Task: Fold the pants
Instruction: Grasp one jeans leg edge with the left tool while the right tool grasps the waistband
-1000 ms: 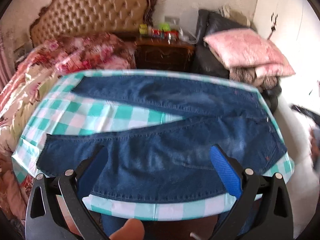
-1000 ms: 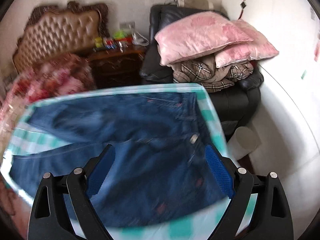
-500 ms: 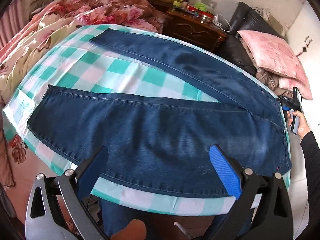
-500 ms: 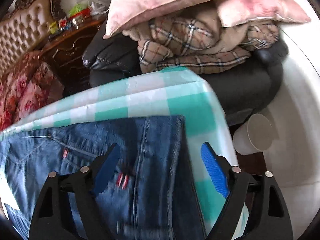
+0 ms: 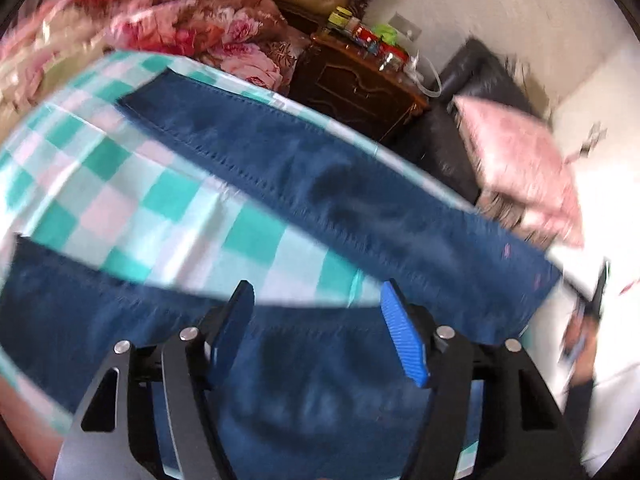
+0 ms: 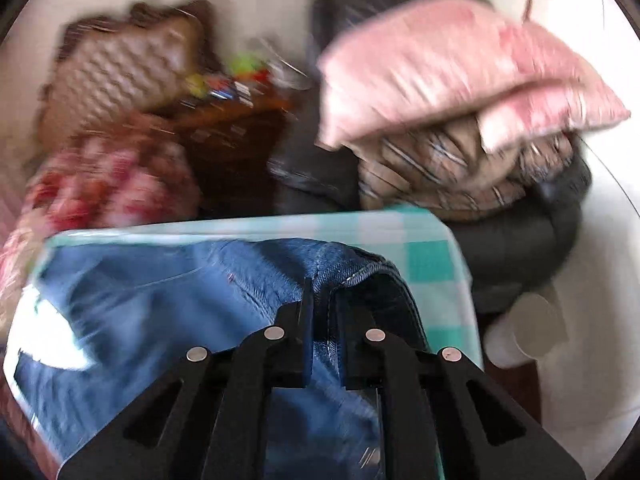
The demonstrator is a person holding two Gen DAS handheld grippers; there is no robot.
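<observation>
Blue jeans [image 5: 360, 200] lie spread on a table with a teal-and-white checked cloth [image 5: 120, 200], the legs parted in a V. My left gripper [image 5: 316, 312] hangs low over the inner edge of the near leg [image 5: 80, 320]. Its jaws are closing, still apart, and the blue pads [image 5: 404, 340] press on nothing. In the right wrist view my right gripper [image 6: 326, 296] is closing on the jeans' waistband [image 6: 352, 268]. The denim is pinched between its fingers and stands up in a ridge at the table's right end. Both views are blurred by motion.
A bed with a floral blanket [image 5: 180, 28] and a tufted headboard stands beyond the table. A dark wooden nightstand [image 5: 360, 84] holds small items. A black armchair [image 6: 520, 248] carries pink pillows [image 6: 440, 68] and plaid cloth. A pale cup [image 6: 532, 324] stands on the floor.
My left gripper has dropped and swung toward the near leg, and its jaws have narrowed. My right gripper has shut on the waistband edge and the denim has bunched up there.
</observation>
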